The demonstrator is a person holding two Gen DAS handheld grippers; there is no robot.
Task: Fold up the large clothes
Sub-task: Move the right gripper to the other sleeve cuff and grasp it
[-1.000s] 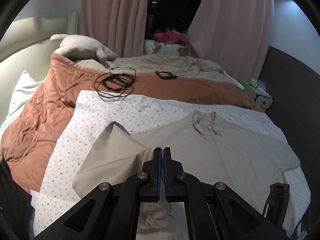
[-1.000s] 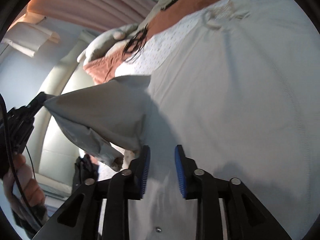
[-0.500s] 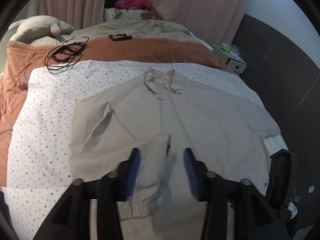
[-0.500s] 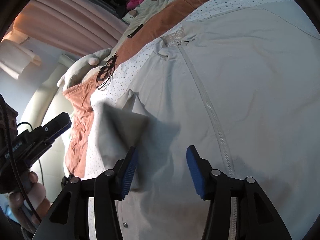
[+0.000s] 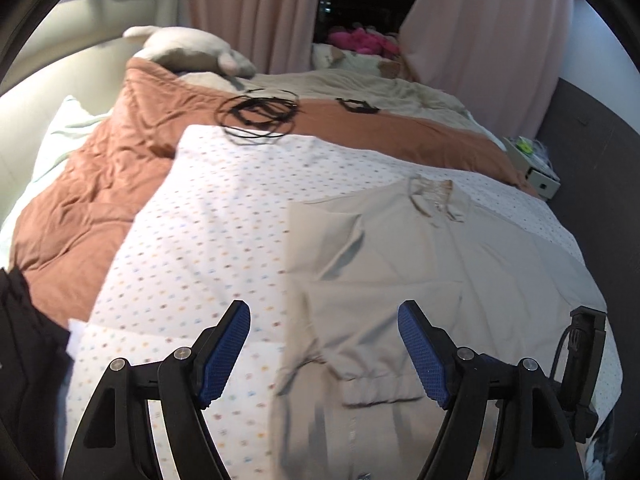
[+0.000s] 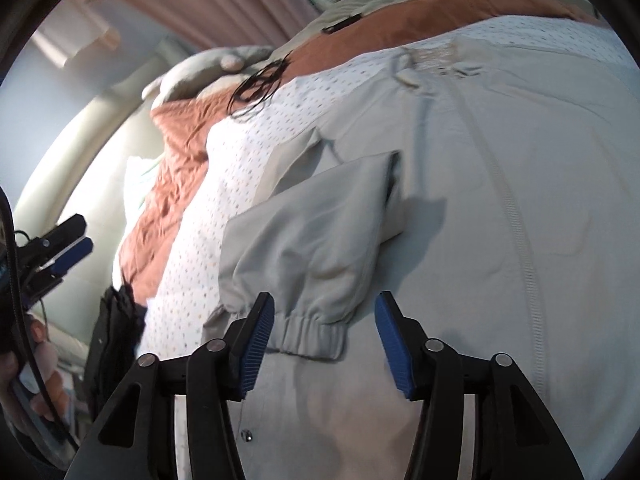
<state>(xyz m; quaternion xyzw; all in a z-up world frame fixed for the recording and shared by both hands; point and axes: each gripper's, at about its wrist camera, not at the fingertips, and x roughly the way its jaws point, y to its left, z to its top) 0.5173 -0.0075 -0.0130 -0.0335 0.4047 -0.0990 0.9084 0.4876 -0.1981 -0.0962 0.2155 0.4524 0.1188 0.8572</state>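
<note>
A beige zip jacket [image 5: 472, 264] lies flat, collar away from me, on a white dotted sheet [image 5: 208, 224]. Its left sleeve [image 6: 316, 240] is folded across the chest, the elastic cuff [image 6: 312, 334] nearest me. My left gripper [image 5: 324, 348] hovers above the jacket's left edge with its jaws opening and nothing pressed between its blue pads. My right gripper [image 6: 324, 340] hangs just over the cuff, jaws opening too, the pads clear of the cloth. The left gripper [image 6: 60, 254] also shows at the left edge of the right wrist view, held in a hand [image 6: 36, 364].
A rust-brown quilt [image 5: 100, 184] covers the far and left part of the bed, with a coil of black cable [image 5: 260, 114] and a small black item [image 5: 357, 105] on it. A plush toy [image 5: 188, 50] lies by the headboard. Pink curtains [image 5: 256, 12] hang behind. A dark garment [image 5: 24, 344] sits lower left.
Both grippers let go of the sleeve, which dropped folded onto the jacket's chest. The left gripper went from shut to wide and swung left; the right gripper's jaws widened over the cuff.
</note>
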